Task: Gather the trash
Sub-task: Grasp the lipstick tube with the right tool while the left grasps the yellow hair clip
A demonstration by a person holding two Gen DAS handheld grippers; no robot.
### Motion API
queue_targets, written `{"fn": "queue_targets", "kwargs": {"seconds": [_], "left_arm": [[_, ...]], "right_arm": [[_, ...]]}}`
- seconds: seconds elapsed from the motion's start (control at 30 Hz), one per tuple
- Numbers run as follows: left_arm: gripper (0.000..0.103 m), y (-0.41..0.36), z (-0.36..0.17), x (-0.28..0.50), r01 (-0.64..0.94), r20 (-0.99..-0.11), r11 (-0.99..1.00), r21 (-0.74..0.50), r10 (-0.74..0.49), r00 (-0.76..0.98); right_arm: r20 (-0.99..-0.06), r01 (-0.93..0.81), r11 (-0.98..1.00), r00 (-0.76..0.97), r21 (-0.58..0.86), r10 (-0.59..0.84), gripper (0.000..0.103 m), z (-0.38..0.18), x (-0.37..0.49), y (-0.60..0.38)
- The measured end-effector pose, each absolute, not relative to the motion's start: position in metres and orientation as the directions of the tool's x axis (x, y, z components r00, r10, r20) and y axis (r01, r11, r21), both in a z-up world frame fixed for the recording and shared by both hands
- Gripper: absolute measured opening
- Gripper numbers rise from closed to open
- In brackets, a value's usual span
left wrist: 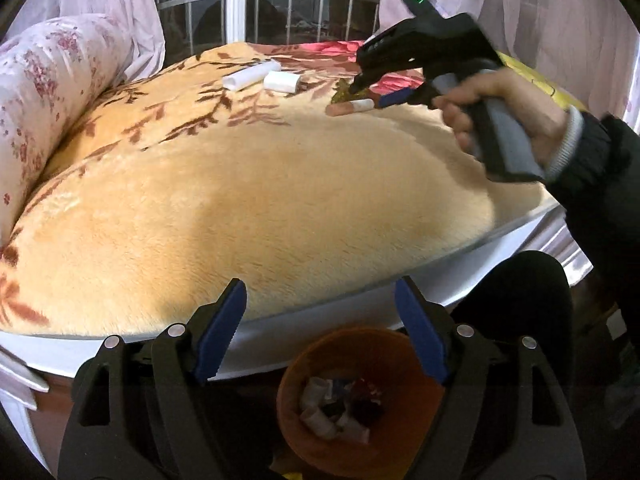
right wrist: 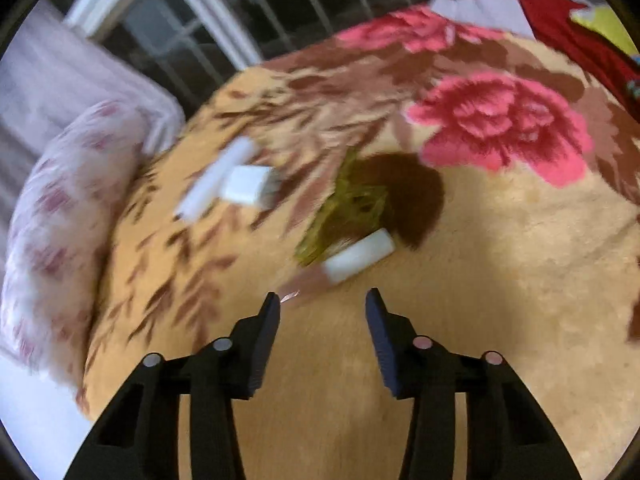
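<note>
Left gripper [left wrist: 320, 300]: jaws spread, holding nothing, poised at the bed's near edge above an orange bin [left wrist: 304, 368] on the floor that holds scraps. Right gripper [right wrist: 322, 300]: jaws parted, empty, over the blanket [left wrist: 260, 200] with a pink-and-white tube [right wrist: 344, 264] just beyond its tips. Green wrapper [right wrist: 348, 204]: touching the tube's far side. Two white pieces [left wrist: 260, 76]: farther back, near the floral pillow [left wrist: 48, 92]. Wide bare blanket lies between the trash and the near edge.
</note>
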State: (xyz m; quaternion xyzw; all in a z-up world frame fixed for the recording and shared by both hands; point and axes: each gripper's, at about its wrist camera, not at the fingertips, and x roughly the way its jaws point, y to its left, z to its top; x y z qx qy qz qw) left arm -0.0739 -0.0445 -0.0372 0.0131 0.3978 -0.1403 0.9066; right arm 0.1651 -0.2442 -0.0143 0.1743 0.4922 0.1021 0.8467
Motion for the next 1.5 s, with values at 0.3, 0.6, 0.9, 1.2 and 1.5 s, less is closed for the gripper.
{"fn": "queue_targets", "kwargs": {"seconds": [0.3,0.6,0.9,1.2,1.5], "left_arm": [[0.075,-0.028,-0.047,-0.065,0.262,-0.723,0.952,-0.16,-0.294,0.626],[0.075,-0.026,-0.046,-0.066,0.265,-0.722,0.95,-0.166,-0.3,0.623],[0.075,-0.027,-0.02,-0.045,0.268,-0.716,0.952,-0.147,-0.289,0.635],[0.075,-0.073,0.011,0.065,0.229,-0.723,0.954,-0.192,-0.295,0.624],[0.075,-0.156,-0.007,0.191,0.137,-0.795,0.973,-0.187,-0.232,0.56]], "right_arm": [[-0.844,0.143,0.909,0.449,0.392,0.293,0.041,-0.033,0.2,-0.235],[-0.889,0.097,0.975,0.437,0.199,0.138,0.032,-0.038,0.22,-0.204],[-0.808,-0.048,0.94,0.497,0.338,0.316,0.018,-0.022,0.172,-0.243],[-0.735,-0.127,0.924,0.571,0.36,0.365,0.018,-0.001,0.118,-0.304],[-0.679,-0.071,0.905,0.638,0.419,0.364,0.018,-0.002,0.081,-0.37]]}}
